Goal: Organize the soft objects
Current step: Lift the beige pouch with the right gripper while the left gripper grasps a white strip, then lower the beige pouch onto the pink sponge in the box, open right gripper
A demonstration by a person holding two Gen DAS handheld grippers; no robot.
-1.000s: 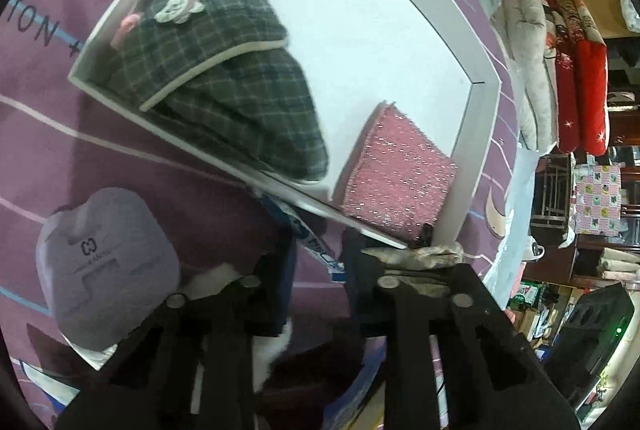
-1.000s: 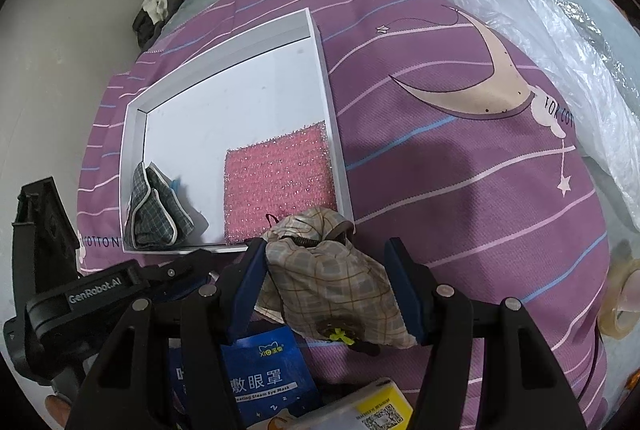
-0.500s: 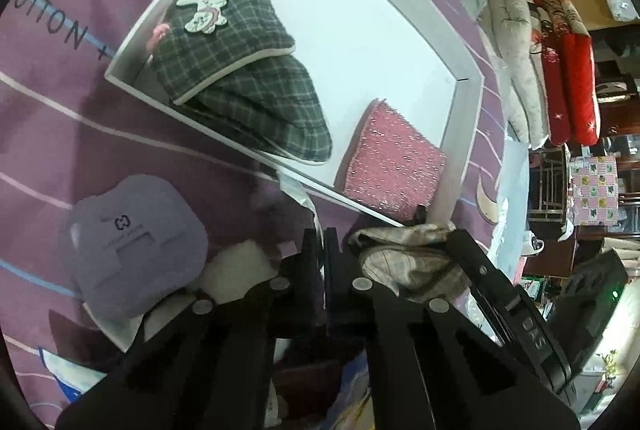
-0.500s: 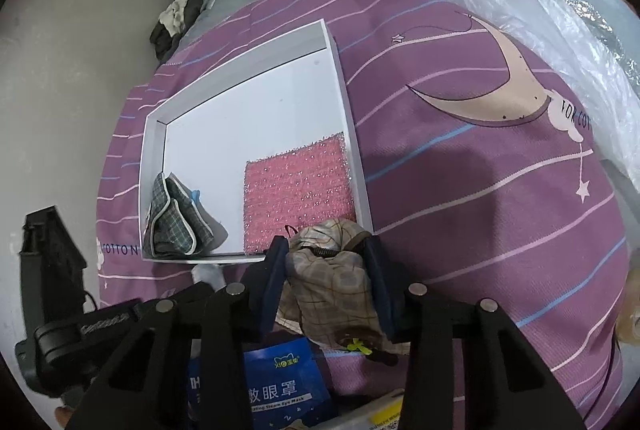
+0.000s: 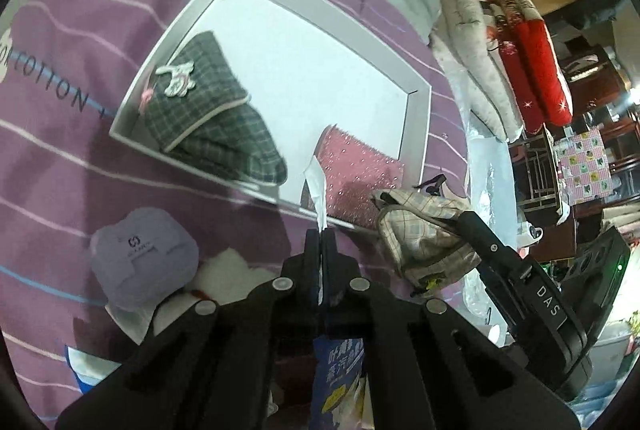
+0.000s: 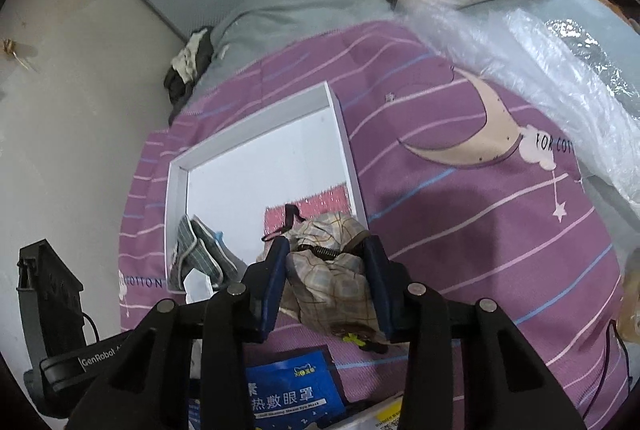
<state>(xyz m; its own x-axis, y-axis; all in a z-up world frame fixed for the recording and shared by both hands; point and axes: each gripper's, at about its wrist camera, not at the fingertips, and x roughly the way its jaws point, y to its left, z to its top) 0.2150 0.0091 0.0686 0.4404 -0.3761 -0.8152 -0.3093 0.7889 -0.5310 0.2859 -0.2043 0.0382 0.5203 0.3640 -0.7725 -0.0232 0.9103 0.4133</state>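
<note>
Two claws are at work over a purple striped bedspread. From the left wrist, the left claw is closed tight on a thin white sachet, whose free end stands up just past the fingertips, near the low edge of a white tray. In that tray lie a green plaid pouch with a small animal patch and a pink glittery sponge cloth; a lilac case rests on the bedspread outside it. From the right wrist, the right claw has just been closing, and its blue pads now squeeze a beige plaid pouch held above the bedspread, right at the tray's near corner; a blue eye-mask packet lies below. The step in hand looks like carrying both pieces to the tray. Next, each should probably travel over the rim to the bare white floor before letting go.
</note>
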